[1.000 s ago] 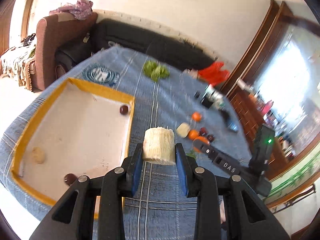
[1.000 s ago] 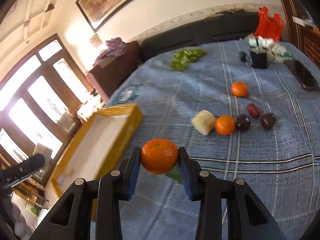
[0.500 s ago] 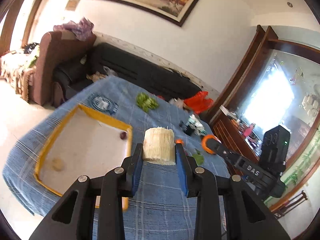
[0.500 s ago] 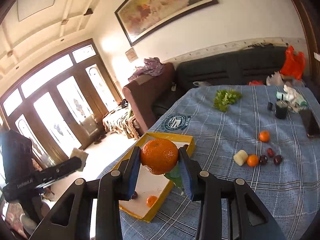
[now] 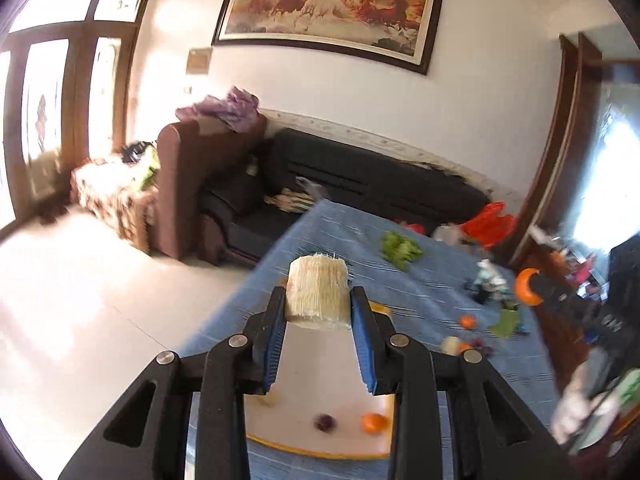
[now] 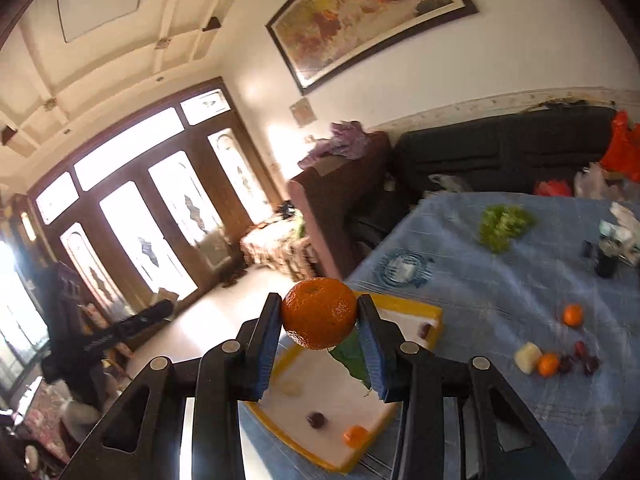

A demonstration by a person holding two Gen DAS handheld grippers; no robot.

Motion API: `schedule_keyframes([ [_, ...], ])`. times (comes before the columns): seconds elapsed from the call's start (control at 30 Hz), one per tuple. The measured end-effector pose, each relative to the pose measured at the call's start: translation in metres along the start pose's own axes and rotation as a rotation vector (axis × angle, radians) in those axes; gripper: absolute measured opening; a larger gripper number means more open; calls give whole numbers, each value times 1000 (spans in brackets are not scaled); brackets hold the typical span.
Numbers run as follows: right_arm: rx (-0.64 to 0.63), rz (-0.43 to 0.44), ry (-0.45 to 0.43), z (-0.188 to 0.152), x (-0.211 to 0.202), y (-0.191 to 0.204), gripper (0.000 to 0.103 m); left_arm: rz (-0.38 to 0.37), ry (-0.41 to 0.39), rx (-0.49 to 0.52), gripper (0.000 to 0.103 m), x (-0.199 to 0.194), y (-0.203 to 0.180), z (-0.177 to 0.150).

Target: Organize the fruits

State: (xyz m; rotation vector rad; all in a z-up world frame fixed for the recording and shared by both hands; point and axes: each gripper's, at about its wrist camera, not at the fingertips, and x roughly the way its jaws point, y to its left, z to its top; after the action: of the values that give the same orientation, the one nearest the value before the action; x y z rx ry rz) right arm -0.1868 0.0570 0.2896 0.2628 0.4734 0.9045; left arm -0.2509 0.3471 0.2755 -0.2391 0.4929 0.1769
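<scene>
Both grippers have risen since the earlier frames, so the bench [image 6: 500, 280] with its blue checked cloth now lies lower and farther off in each view. The left gripper [image 5: 318, 312] is clenched on a pale, fibrous cylinder [image 5: 317, 296], held above the yellow-rimmed tray [image 6: 404, 304]. The right gripper [image 6: 319, 320] grasps an orange [image 6: 319, 313] that has a green leaf [image 6: 352, 358] hanging beneath it, also over the tray near the bench's left edge. Inside the tray lie a small orange fruit [image 6: 355, 436], a dark round fruit [image 6: 317, 420] and a pale lump [image 6: 291, 388]. Toward the bench's right edge sits a loose cluster [image 6: 554, 360]: a cream block, two oranges and what look like dark plums, blurred. Leafy greens [image 6: 504, 226] rest near the far edge, a round printed emblem [image 6: 404, 268] at the far left corner; its lettering cannot be read. Writing along the top of the framed horse painting [image 5: 326, 12] is too small to make out.
</scene>
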Motion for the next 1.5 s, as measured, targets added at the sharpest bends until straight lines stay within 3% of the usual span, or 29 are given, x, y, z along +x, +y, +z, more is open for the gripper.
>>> schedule_keyframes([
  [0.03,1,20,10,6,8,5,43,42,9,36,31,11,2,10],
  [0.1,-7,42,55,13,41,14,43,58,46,58,31,35,8,17],
  [0.2,-13,34,173,-12,97,17,41,43,145,38,31,87,20,7],
  [0.4,-54,-83,410,-103,198,-2,32,-33,343,-72,29,193,43,-66],
  [0.57,-66,-177,448,-126,216,-36,32,-91,395,-134,29,227,49,-98],
  [0.73,-42,-224,423,-120,201,-61,32,-102,402,-159,31,228,43,-105],
  [0.9,11,-267,369,-112,169,-90,31,-128,364,-174,60,197,24,-104],
  [1.0,56,-326,317,-107,133,-115,31,-184,337,-171,79,177,0,-100],
  [1.07,97,-378,281,-103,106,-140,31,-220,329,-169,86,168,-18,-98],
  [1.27,204,-531,199,-98,30,-204,33,-405,364,-195,87,156,-75,-104],
  [1.4,263,-600,164,-102,-6,-240,35,-436,411,-187,87,168,-108,-116],
  [1.5,311,-597,158,-108,-16,-262,37,-453,504,-204,87,191,-127,-130],
])
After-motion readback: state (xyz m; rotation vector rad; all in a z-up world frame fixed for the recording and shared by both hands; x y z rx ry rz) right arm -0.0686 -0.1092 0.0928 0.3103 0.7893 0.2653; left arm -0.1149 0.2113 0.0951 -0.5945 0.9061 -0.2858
